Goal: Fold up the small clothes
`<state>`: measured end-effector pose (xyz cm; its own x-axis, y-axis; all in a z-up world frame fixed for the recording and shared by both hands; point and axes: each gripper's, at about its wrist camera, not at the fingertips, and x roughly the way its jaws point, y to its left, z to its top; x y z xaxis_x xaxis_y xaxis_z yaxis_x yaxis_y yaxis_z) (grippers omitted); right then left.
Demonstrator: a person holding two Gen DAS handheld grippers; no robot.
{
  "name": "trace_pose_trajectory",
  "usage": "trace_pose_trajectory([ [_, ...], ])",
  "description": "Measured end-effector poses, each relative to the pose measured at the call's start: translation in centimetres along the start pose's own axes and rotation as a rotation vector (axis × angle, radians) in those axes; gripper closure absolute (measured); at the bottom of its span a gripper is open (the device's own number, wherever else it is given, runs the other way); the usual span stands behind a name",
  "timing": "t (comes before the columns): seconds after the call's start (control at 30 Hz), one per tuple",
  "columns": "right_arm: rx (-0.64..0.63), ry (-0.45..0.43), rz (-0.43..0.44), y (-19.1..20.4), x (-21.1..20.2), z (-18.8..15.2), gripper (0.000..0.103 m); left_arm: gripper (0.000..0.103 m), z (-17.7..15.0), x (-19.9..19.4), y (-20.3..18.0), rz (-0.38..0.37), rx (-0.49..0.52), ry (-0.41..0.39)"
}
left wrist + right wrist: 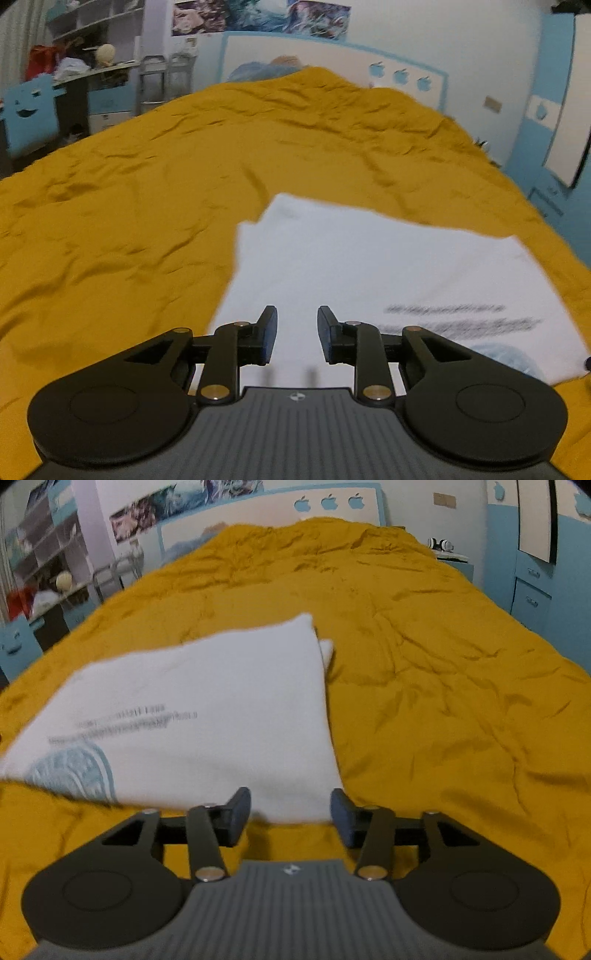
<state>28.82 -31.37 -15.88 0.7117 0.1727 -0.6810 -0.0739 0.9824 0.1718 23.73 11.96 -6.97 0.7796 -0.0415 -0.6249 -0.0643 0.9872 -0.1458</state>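
Note:
A white garment with dark blurred lettering and a pale blue round print lies folded flat on the mustard-yellow bedspread. My left gripper is open and empty, hovering over the garment's near left part. In the right wrist view the same garment lies left of centre. My right gripper is open and empty, its fingers on either side of the garment's near right corner, just above the bedspread.
The bed has a blue-trimmed headboard at the far end. A desk with shelves and clutter stands to the left. Blue cabinets and a nightstand with headphones stand to the right.

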Motion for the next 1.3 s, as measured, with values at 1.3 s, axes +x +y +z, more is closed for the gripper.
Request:
trace_pose_trajectory([
  [1.3,0.547,0.080,0.296,-9.3,16.5,10.7,0.054,0.072,5.7,20.9,-11.5,-0.239,0.035,0.181],
])
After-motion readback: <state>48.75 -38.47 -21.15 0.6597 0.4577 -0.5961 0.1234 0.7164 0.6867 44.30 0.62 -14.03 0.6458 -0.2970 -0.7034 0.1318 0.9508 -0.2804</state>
